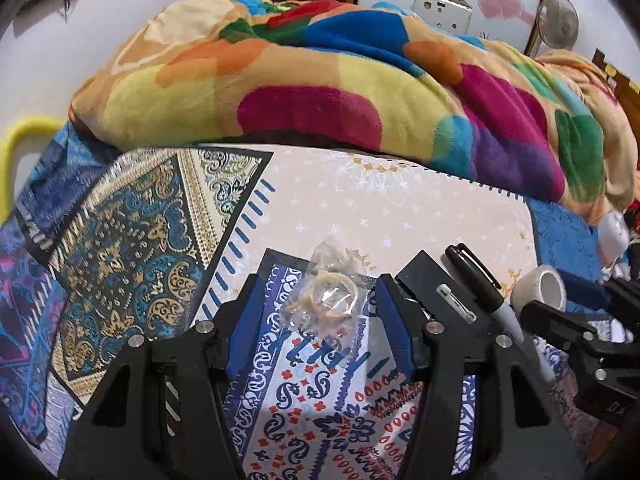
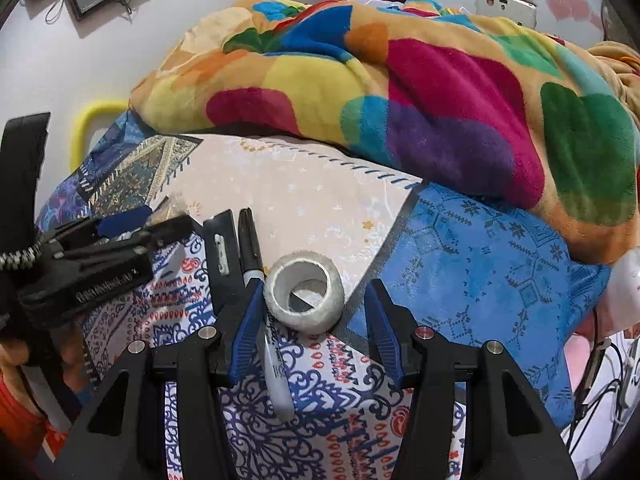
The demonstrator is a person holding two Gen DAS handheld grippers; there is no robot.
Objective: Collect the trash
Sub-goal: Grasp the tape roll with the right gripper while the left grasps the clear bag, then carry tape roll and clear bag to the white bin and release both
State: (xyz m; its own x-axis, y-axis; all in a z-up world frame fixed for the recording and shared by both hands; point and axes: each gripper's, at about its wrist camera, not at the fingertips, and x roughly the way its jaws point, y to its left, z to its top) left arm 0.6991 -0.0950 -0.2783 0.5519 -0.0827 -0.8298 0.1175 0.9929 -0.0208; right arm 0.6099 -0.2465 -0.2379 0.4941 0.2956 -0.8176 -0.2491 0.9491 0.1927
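Observation:
A crumpled clear plastic bag (image 1: 326, 294) with tan rubber bands inside lies on the patterned bedsheet (image 1: 320, 392). My left gripper (image 1: 320, 308) is open, its blue pads on either side of the bag, not closed on it. A white tape roll (image 2: 304, 292) lies on the sheet; my right gripper (image 2: 314, 320) is open around it. The roll also shows in the left wrist view (image 1: 540, 286). A black marker (image 2: 260, 292) and a flat black box (image 2: 222, 248) lie left of the roll. The left gripper shows at the left of the right wrist view (image 2: 128, 226).
A thick multicoloured blanket (image 1: 340, 80) is piled along the back of the bed. A yellow bed rail (image 1: 16, 148) is at the left by the wall. Cables and pink items (image 2: 600, 360) lie off the right side. A fan (image 1: 558, 20) stands at the far right.

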